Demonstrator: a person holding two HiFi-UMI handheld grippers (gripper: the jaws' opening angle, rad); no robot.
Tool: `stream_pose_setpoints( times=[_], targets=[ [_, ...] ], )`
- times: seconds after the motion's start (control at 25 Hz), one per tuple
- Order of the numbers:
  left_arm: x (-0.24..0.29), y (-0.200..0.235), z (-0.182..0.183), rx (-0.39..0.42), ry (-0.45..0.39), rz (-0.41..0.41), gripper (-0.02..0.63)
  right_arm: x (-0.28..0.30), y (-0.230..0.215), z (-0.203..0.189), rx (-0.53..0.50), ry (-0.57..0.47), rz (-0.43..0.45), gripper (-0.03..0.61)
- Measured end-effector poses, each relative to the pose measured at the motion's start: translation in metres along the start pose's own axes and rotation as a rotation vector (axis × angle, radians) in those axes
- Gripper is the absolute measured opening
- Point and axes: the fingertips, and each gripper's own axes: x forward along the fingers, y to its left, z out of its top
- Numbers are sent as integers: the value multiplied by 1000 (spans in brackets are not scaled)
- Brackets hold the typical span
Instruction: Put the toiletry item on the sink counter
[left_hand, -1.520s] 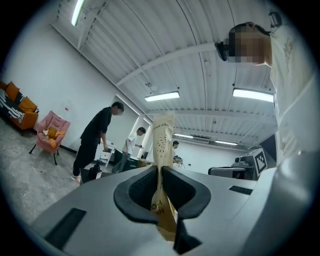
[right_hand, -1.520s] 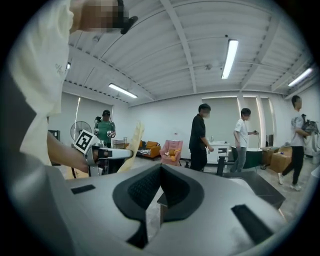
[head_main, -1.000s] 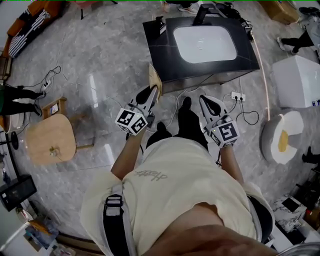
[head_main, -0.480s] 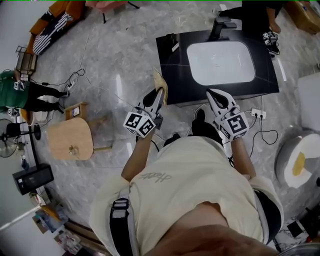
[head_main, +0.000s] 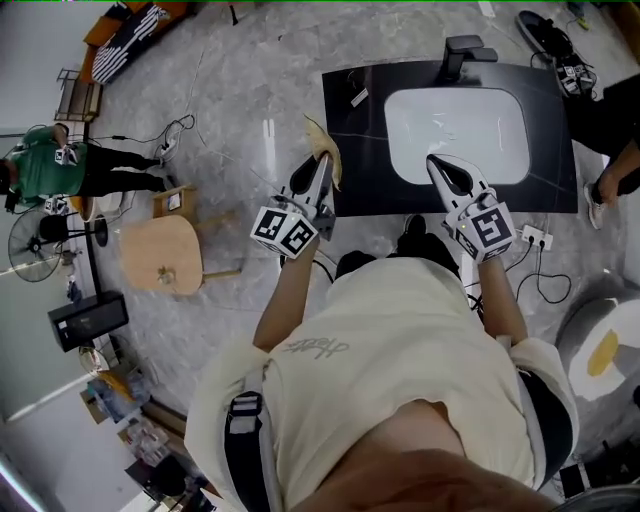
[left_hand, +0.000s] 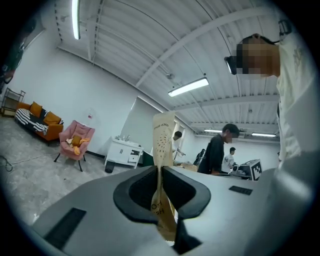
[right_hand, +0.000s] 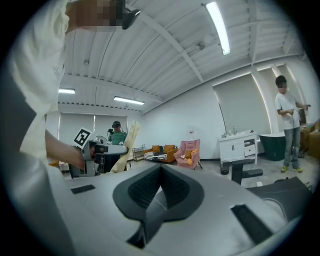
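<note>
Room: big open studio, grey marble-look floor (head_main: 230, 130), with a black sink counter (head_main: 350, 170) carrying a white basin (head_main: 455, 135) and a dark faucet (head_main: 462, 55) at the far edge.
Toiletry item: flat tan paper sachet (left_hand: 163, 145), carried in the left gripper (head_main: 315, 178), not set down yet.
Left fingers: clamped on the sachet's lower part, squeezing it flat.
Right gripper (head_main: 447, 172): jaws together, nothing in them, hanging over the basin's front rim.
Key relation: the sachet stood up out of the left jaws, long axis roughly upright, its top right at the counter's left edge. The bare black strip lay just to its right, so I'd say the left hand was the one to place it.
Count: two grippers, one sachet, one counter, one basin, one faucet.
</note>
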Motion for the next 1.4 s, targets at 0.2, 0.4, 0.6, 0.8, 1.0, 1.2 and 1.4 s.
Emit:
stream_pose_setpoints(
  times=[0.2,0.4,0.6,0.8,1.0,1.2,1.4],
  targets=[
    [30,3,-2,-23,10,33,35,-1,-35,-17,39,22,2,-5],
    [55,7,-2,-21,37,37,35,3,-53,-36,71,52,15,-5],
    [64,22,5,-53,30,54,35,16,-61,-31,70,46,25,-5],
    [68,45,5,-174,-9,67,35,28,-62,-34,61,51,13,-5],
    [63,82,-17,-242,34,96,35,38,-53,-23,41,62,0,-5],
    [62,109,-60,-336,145,127,35,53,-47,-7,-2,51,-11,-6],
    [60,118,-89,-440,198,99,35,64,-37,-9,1,61,-5,-5]
  ],
)
